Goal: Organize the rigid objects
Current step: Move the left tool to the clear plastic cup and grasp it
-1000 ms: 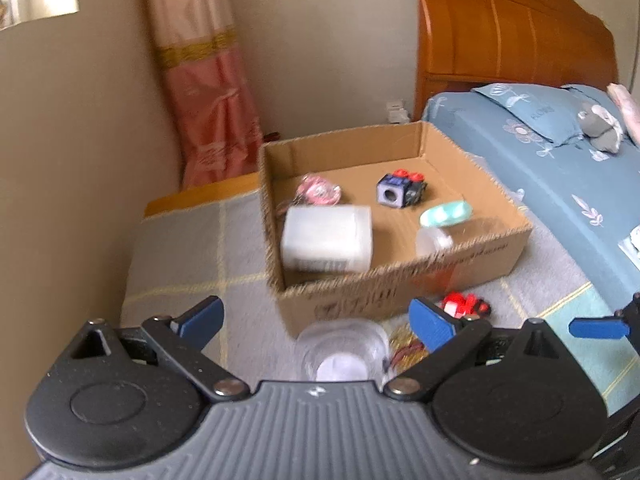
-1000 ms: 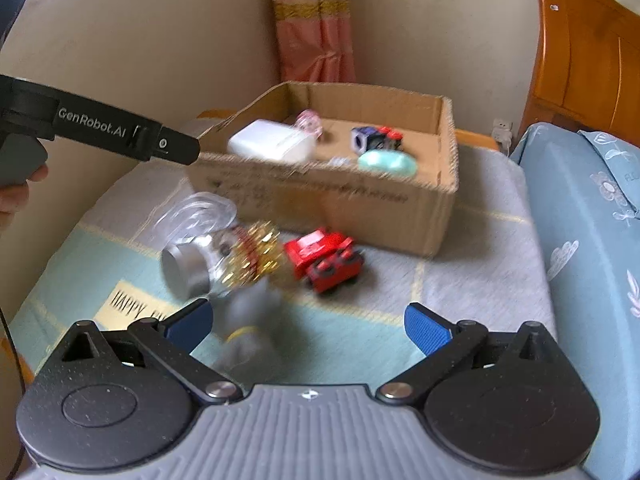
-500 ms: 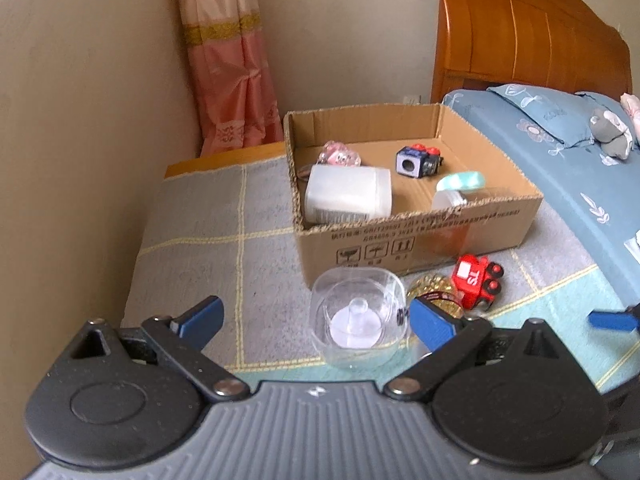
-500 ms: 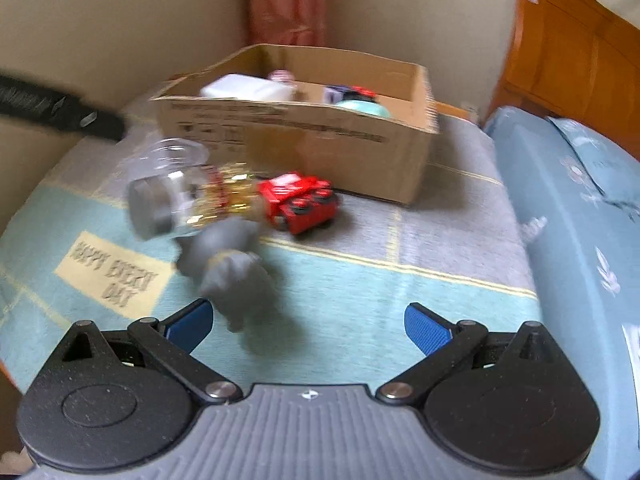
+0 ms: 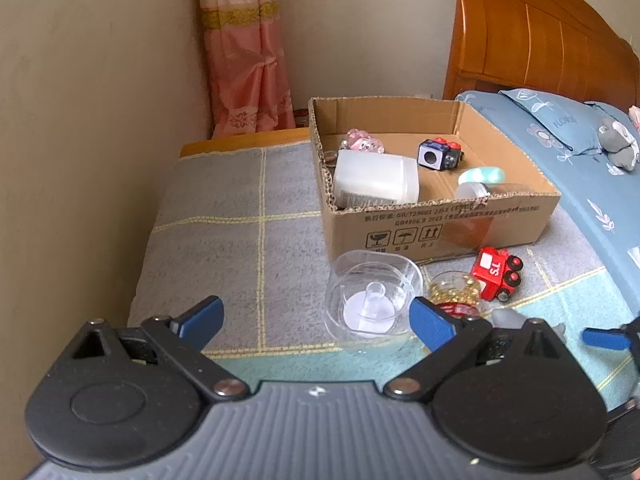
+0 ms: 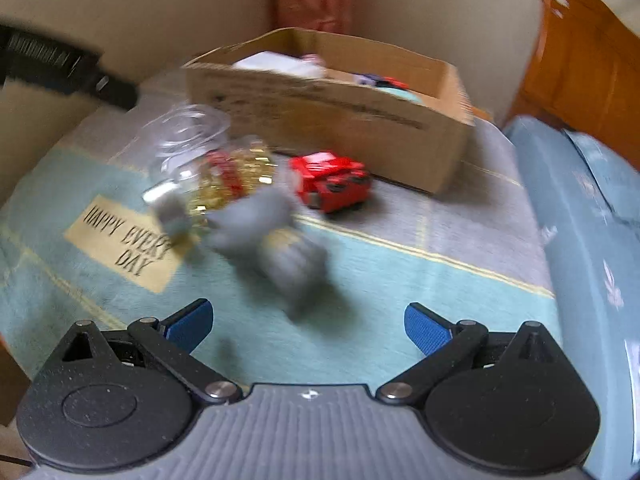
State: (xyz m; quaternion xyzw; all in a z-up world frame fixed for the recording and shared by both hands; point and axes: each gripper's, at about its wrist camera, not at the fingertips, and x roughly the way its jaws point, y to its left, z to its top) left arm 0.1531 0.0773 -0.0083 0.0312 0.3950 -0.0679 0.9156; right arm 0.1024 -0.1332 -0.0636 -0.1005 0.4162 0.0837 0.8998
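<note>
Left gripper (image 5: 316, 318) is hanging open above the blanket (image 5: 224, 216), holding nothing. Right gripper (image 6: 308, 322) is likewise open, empty, facing a blurred grey toy (image 6: 272, 236). Red toy truck (image 5: 496, 274) is lying just beside the cardboard box (image 5: 440, 224).

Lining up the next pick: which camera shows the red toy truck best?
The left wrist view: the red toy truck is sharp, its side and wheels visible beside the cardboard box. The right wrist view shows it nearer the centre, but motion-blurred.
</note>
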